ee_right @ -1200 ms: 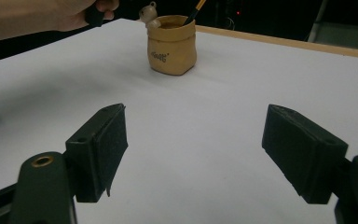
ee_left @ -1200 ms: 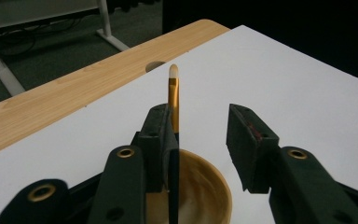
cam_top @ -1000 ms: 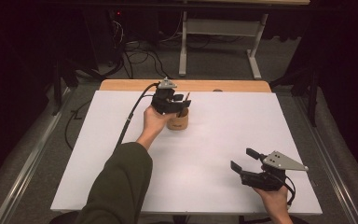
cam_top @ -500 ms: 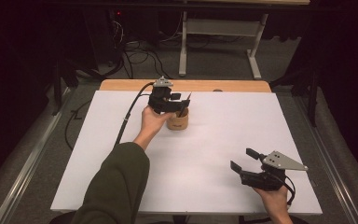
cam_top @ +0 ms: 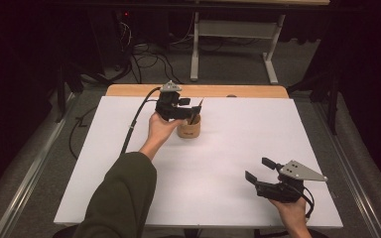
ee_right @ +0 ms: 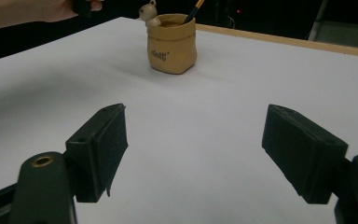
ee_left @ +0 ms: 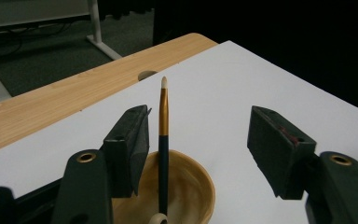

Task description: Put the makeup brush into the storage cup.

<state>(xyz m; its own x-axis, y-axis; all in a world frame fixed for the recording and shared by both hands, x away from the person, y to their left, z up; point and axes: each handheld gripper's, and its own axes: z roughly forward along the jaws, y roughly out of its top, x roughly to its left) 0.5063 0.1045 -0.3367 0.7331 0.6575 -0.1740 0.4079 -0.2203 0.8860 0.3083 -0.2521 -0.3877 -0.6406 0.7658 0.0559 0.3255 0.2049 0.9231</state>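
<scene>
A tan, sack-shaped pot [cam_top: 188,130] stands at the far middle of the white table [cam_top: 228,158]. In it leans a paintbrush [ee_left: 163,121] with a dark handle, gold ferrule and pale tip. My left gripper [cam_top: 194,110] hovers just above the pot [ee_left: 186,186]. Its jaws have just been opening; the brush stands between them, near the left jaw, with no pad pressing on it. My right gripper [cam_top: 259,170] rests open and empty near the front right, pointed at the pot [ee_right: 171,44] and brush [ee_right: 196,8].
A small bear figure [ee_right: 148,13] sits on the pot's rim. A wooden strip [cam_top: 258,91] runs along the table's far edge, with desk legs and cables on the floor beyond. A cable trails from the left gripper across the table's left side.
The left gripper's jaws have spread wider above the pot, and the hand has shifted slightly. The right gripper has not moved.
</scene>
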